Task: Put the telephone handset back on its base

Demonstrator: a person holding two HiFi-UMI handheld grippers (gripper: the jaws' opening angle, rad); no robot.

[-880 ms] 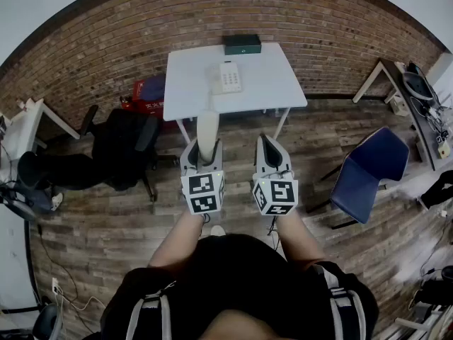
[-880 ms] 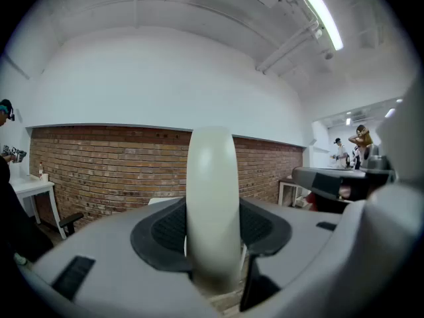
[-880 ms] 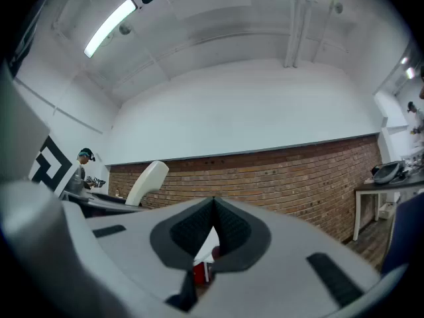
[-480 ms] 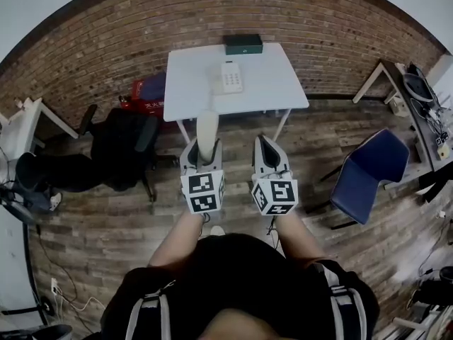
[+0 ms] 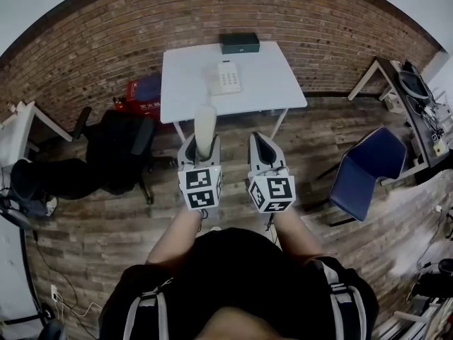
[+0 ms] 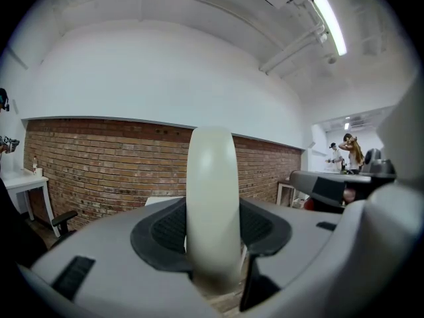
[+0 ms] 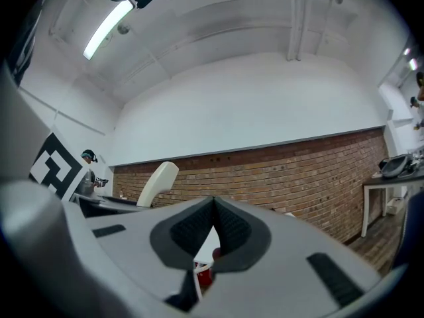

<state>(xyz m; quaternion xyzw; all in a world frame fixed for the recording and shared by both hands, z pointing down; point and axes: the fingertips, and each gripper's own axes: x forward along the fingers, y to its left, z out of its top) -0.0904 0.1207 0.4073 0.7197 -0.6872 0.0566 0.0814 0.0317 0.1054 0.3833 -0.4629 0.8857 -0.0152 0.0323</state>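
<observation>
Black office chair (image 5: 119, 146) stands at the far left on the wooden plank floor (image 5: 92, 225), with a red box (image 5: 144, 96) beyond it against the brick wall (image 5: 106, 41). Next comes the left tool (image 5: 199, 146), clenched on the cream handset (image 5: 204, 127): in the left gripper view its dark pads (image 6: 169, 230) press both sides of the handset's lower end, and the rest of it rises upright above the jaws. The handset hangs over the floor in front of the white counter (image 5: 187, 91), well apart from it. On the counter, about mid-width, lies the telephone base (image 5: 225, 77), pale with a keypad. Behind the base, at the counter's far edge by the wall, sits a dark green box (image 5: 239, 43). The right tool (image 5: 260, 140) is level with the left one and just beside it; its jaws are pressed together with nothing between them, and the right gripper view shows the pads meeting at their tips. At the far right a blue chair (image 5: 369, 167) stands on the floor, with a second pale counter (image 5: 396, 73) beyond it.
</observation>
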